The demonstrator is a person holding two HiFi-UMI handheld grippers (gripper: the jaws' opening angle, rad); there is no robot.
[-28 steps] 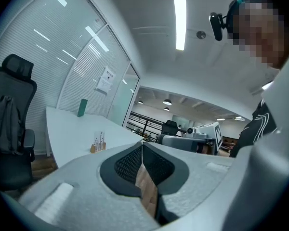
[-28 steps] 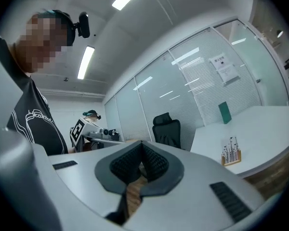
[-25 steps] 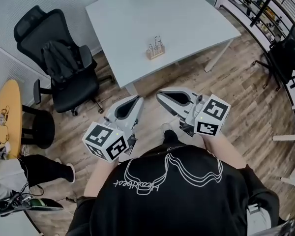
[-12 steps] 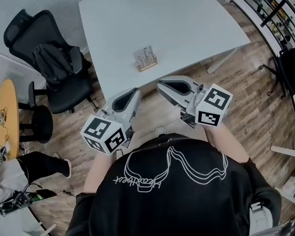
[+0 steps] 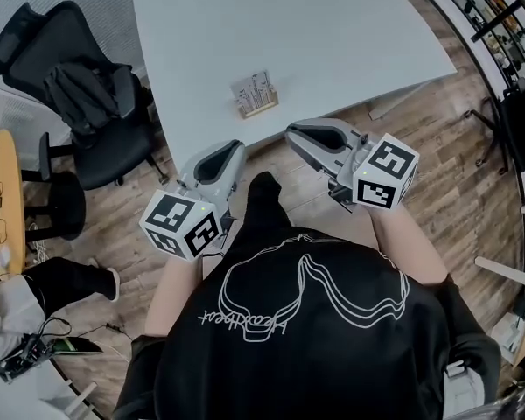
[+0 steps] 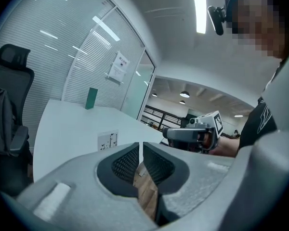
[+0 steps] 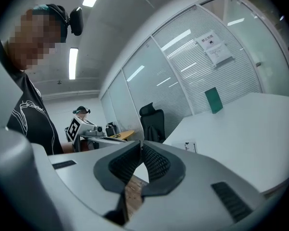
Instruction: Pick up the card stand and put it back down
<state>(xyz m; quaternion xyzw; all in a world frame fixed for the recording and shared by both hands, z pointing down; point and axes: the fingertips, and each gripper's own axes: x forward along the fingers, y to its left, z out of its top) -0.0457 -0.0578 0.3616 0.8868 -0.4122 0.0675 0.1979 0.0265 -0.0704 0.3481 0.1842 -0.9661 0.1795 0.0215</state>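
- Standing at the near edge of the white table (image 5: 350, 33), with one gripper in each hand, low in the middle of the head view.
- Sitting upright on the table close to its bottom edge, just above both grippers in the head view: the card stand (image 5: 255, 94), a small wooden block with white cards stuck in it.
- Touching neither gripper, with bare table all around it.
- Pointing up the frame at the table edge: the left gripper (image 5: 232, 151), with its jaws squeezed almost together, only a thin slit left, and nothing held.
- Pointing up and a bit left: the right gripper (image 5: 293, 134), with its jaw tips very close, just now opening a tiny crack, and nothing between them.
- Peeking out small in the left gripper view, just left of the jaw tips and a little above them: the same card stand.
- Standing far back on the table, at the upper left of that view: a green box (image 6: 91, 98).
- Waiting at the upper left of the head view, beside the table: a black chair (image 5: 79, 94) with dark cloth draped on it.
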